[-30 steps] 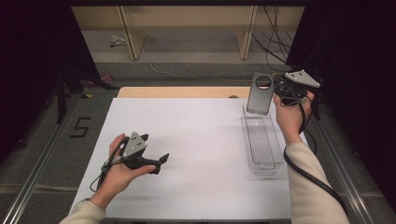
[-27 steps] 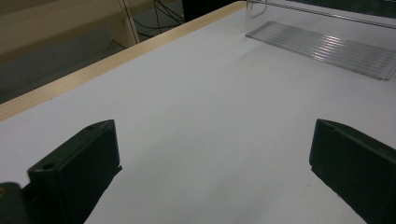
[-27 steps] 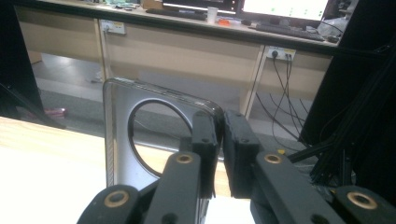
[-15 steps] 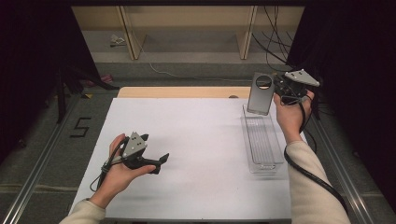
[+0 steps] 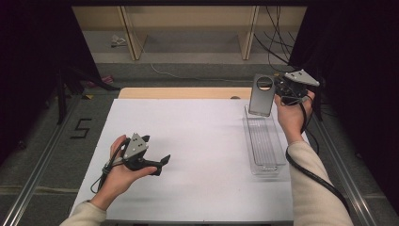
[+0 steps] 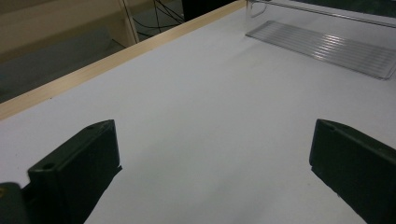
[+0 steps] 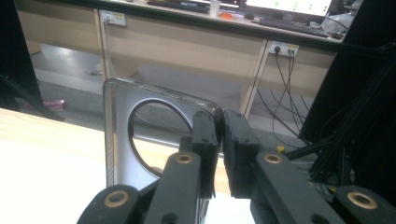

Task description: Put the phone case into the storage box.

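The phone case [image 5: 261, 94], a grey translucent shell with a large round cutout near its top, is held upright in the air above the far end of the clear tray [image 5: 263, 141], at the far right of the white table [image 5: 197, 141]. The table is the biggest thing here, a white sheet with a pale wooden edge [image 5: 183, 92] along its far side, and beyond it stand the legs of a wooden bench and some loose cables on the floor. The clear tray is long and narrow, lies lengthwise along the right side of the table and has a ribbed floor; in the left gripper view it shows at the upper right [image 6: 322, 44]. In the right gripper view the phone case [image 7: 121, 135] stands in front of the camera with its edge between the two black jaws. The right gripper [image 5: 282, 92] has its jaws closed tight on one side edge of the case, with the person's right hand [image 5: 291, 115] wrapped around its handle and a black cable trailing down along the cream sleeve. The left gripper [image 5: 157, 165] rests low over the near left part of the table in the left hand [image 5: 117, 172], well apart from the tray; its jaws are spread wide and hold nothing, with bare white table between them.
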Available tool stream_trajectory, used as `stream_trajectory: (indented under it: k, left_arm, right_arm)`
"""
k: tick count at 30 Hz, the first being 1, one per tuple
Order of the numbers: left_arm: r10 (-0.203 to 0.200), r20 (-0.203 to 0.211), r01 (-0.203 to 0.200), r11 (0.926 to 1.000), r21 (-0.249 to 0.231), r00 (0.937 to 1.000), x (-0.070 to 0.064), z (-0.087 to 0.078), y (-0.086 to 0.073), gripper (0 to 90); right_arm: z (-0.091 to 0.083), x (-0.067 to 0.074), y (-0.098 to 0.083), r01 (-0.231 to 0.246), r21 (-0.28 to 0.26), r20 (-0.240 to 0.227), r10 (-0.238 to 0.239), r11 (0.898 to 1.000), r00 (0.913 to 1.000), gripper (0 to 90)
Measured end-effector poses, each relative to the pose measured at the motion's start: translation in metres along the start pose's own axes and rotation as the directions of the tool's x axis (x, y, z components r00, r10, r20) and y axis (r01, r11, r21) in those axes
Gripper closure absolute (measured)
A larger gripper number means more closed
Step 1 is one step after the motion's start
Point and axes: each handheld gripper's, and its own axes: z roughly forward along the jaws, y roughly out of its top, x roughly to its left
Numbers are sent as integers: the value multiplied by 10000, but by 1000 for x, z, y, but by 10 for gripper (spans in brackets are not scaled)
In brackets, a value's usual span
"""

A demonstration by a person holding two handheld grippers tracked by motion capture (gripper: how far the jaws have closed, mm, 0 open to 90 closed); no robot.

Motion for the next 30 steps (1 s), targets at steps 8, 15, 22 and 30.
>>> stream_trajectory:
  k: [8, 15, 22, 30]
  left_arm:
    - [-22, 3, 22, 10000, -4, 10000, 0, 0, 0, 12]
    - [-38, 2, 38, 10000, -1, 10000, 1, 0, 0, 12]
    - [-67, 9, 66, 10000, 19, 10000, 1, 0, 0, 11]
    - [-62, 13, 62, 10000, 24, 10000, 0, 0, -1, 11]
  right_arm:
    - [3, 3, -1, 72, 9, -4, -72, 10000, 10000, 840]
    - [6, 3, -2, 32, 59, -10, -32, 10000, 10000, 840]
    - [8, 3, -5, 67, 169, 8, -67, 9998, 10000, 840]
    - [11, 4, -6, 112, 229, -4, -112, 9997, 9999, 840]
